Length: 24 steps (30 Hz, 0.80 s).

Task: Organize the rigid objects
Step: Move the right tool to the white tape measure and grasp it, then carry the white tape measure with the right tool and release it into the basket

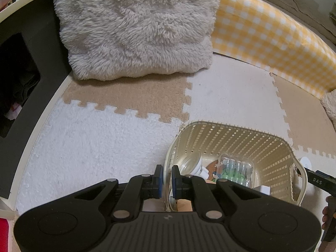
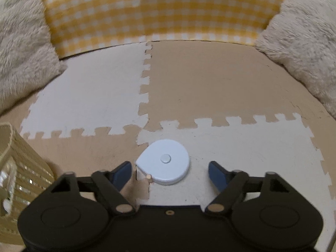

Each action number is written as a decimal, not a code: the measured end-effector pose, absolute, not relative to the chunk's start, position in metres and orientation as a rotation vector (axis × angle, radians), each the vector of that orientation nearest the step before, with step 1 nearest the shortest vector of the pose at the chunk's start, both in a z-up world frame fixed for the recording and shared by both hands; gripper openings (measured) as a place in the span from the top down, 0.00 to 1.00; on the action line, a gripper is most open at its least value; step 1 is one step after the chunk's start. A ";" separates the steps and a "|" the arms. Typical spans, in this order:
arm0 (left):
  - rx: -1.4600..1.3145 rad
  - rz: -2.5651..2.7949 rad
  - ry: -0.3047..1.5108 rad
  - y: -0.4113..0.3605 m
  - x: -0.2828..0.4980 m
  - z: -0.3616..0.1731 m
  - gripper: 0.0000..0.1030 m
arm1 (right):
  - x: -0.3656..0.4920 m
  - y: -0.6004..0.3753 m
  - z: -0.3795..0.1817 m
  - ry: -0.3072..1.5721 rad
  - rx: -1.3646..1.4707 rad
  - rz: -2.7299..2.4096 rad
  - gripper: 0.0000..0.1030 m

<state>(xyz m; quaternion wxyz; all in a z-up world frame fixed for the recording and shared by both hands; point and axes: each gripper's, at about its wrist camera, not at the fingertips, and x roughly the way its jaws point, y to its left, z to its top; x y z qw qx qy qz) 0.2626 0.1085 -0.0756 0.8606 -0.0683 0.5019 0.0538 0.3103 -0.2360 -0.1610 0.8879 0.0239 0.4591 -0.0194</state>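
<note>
Several items already in cream basket (image 1: 279,147) at lower right, left gripper (image 1: 167,182) pinched on its near rim, white tape measure (image 2: 164,161) left on mat at lower centre between right gripper (image 2: 170,173) fingers, wide, not touching.

You have one cream slatted basket (image 1: 241,140), lower right of the left wrist view, with one clear blister pack (image 1: 236,171) and one clear round lid (image 1: 190,163) inside. One white tape measure (image 2: 164,161) lies low centre, right wrist view. Two shaggy cushions (image 2: 302,42) flank its upper corners.
</note>
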 end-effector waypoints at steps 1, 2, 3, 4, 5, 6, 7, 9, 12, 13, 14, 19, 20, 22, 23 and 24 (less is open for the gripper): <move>-0.144 0.113 1.053 0.109 0.262 -0.076 0.92 | 0.311 -0.236 -0.164 0.957 0.048 -0.043 0.27; -0.145 0.112 1.053 0.109 0.263 -0.076 0.92 | 0.311 -0.237 -0.165 0.958 0.051 -0.038 0.28; -0.144 0.112 1.053 0.108 0.263 -0.076 0.92 | 0.312 -0.237 -0.167 0.960 0.053 -0.034 0.29; -0.143 0.112 1.053 0.108 0.263 -0.076 0.92 | 0.312 -0.237 -0.168 0.962 0.050 -0.031 0.30; -0.142 0.113 1.053 0.108 0.263 -0.076 0.92 | 0.313 -0.236 -0.169 0.960 0.043 -0.027 0.30; -0.143 0.113 1.053 0.108 0.263 -0.076 0.92 | 0.313 -0.235 -0.170 0.957 0.035 -0.024 0.31; -0.144 0.112 1.053 0.108 0.263 -0.076 0.92 | 0.313 -0.235 -0.170 0.952 0.030 -0.017 0.33; -0.145 0.112 1.053 0.108 0.263 -0.076 0.92 | 0.313 -0.234 -0.169 0.937 0.035 -0.004 0.41; -0.143 0.113 1.053 0.108 0.263 -0.076 0.92 | 0.313 -0.233 -0.169 0.937 0.029 -0.005 0.43; -0.144 0.113 1.053 0.108 0.263 -0.076 0.92 | 0.314 -0.233 -0.169 0.936 0.025 -0.003 0.43; -0.143 0.113 1.053 0.108 0.263 -0.076 0.92 | 0.313 -0.233 -0.169 0.937 0.022 -0.003 0.43; -0.145 0.113 1.053 0.108 0.263 -0.076 0.92 | 0.313 -0.235 -0.164 0.931 0.030 -0.018 0.44; -0.145 0.112 1.053 0.108 0.263 -0.076 0.92 | 0.312 -0.235 -0.160 0.919 0.037 -0.019 0.44; -0.145 0.113 1.053 0.108 0.263 -0.076 0.92 | 0.310 -0.234 -0.149 0.888 0.054 -0.015 0.44; -0.145 0.112 1.053 0.108 0.263 -0.076 0.92 | 0.309 -0.233 -0.142 0.869 0.065 -0.008 0.44; -0.144 0.112 1.053 0.108 0.263 -0.076 0.92 | 0.307 -0.232 -0.136 0.851 0.076 0.001 0.44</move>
